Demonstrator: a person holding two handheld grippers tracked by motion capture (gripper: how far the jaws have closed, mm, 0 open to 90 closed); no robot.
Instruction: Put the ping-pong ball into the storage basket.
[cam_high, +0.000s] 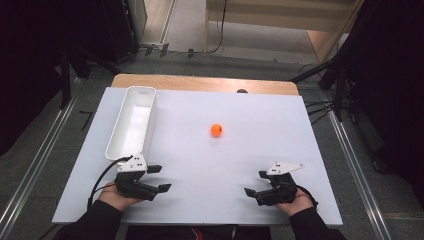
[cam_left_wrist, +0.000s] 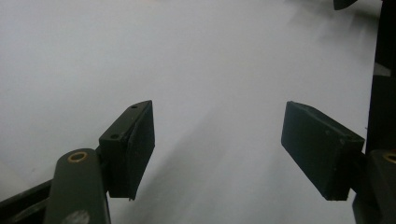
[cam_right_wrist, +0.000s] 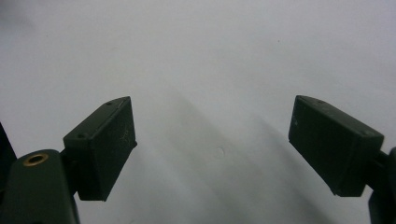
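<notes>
The ball (cam_high: 216, 130) lies mid-worktop (cam_high: 260, 150), nearer the far edge, well apart from both tools. The left tool (cam_high: 159, 178) and right tool (cam_high: 256, 183) rest near the near edge, both released, jaws apart and empty. A bin (cam_high: 131, 122) stands along the left edge.

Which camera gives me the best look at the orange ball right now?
The high view: the orange ball sits in full sight mid-table, right of the white bin. The two gripper views look along open jaws at bare white tabletop, with no ball between them.
</notes>
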